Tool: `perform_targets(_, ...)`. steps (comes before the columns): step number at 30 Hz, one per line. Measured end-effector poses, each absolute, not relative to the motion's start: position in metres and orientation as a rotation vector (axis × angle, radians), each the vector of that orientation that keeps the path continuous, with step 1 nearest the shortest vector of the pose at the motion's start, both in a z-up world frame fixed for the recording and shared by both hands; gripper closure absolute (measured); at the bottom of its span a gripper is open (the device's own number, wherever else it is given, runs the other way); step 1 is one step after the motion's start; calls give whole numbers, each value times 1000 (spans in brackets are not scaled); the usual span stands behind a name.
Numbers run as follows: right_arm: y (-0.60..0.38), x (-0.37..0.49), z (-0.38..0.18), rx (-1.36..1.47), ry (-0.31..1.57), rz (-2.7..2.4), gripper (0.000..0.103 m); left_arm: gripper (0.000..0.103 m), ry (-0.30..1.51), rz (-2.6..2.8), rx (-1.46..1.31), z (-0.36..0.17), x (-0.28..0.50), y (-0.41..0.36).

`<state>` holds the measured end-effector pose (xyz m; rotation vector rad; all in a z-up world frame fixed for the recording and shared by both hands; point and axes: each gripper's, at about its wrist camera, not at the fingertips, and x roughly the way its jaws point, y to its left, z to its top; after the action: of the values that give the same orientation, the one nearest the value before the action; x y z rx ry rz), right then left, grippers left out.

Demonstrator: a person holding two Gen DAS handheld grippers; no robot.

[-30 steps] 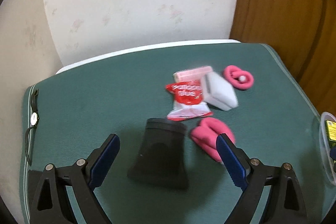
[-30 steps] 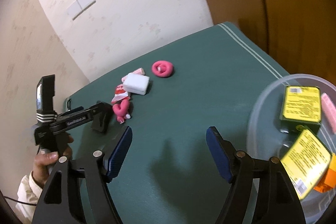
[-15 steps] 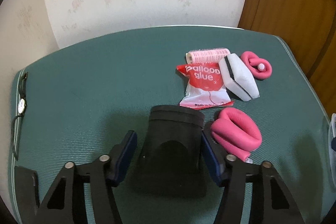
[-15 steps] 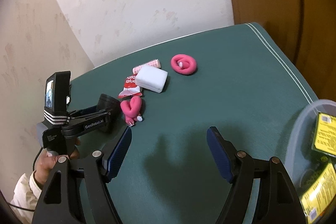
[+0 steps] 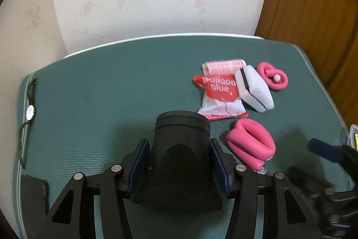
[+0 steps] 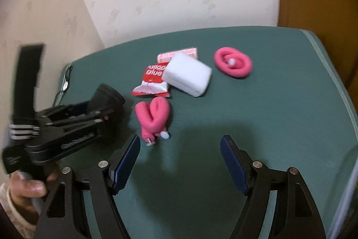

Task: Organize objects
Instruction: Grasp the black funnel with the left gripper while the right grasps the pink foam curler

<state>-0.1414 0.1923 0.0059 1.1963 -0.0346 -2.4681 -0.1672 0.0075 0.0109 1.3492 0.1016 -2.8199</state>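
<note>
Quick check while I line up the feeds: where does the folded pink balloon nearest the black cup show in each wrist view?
Left wrist: the folded pink balloon lies right of centre, just right of the black cup that the left gripper clamps.
Right wrist: it lies left of centre, above the right gripper's left finger.
Shared landmark: the glue packet, just beyond it in both.

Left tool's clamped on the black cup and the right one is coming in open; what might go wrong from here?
1. The left tool grips the black cup on its tapered sides, so it may slip when lifted.
2. The folded pink balloon lies right beside the cup; a lift or swing could drag it.
3. The open right tool is close to the left one near that balloon; they might collide.
</note>
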Motion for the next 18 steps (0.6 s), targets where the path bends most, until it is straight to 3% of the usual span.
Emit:
perform_targets(11, 153, -168, -8, 1200, 32, -2423, 29, 50, 177, -2797, 1272, 27, -159, -15)
perform_targets(18, 137, -174, -17, 1223, 97, -2435, 59, 52, 189, -2796, 1269, 27, -157, -20)
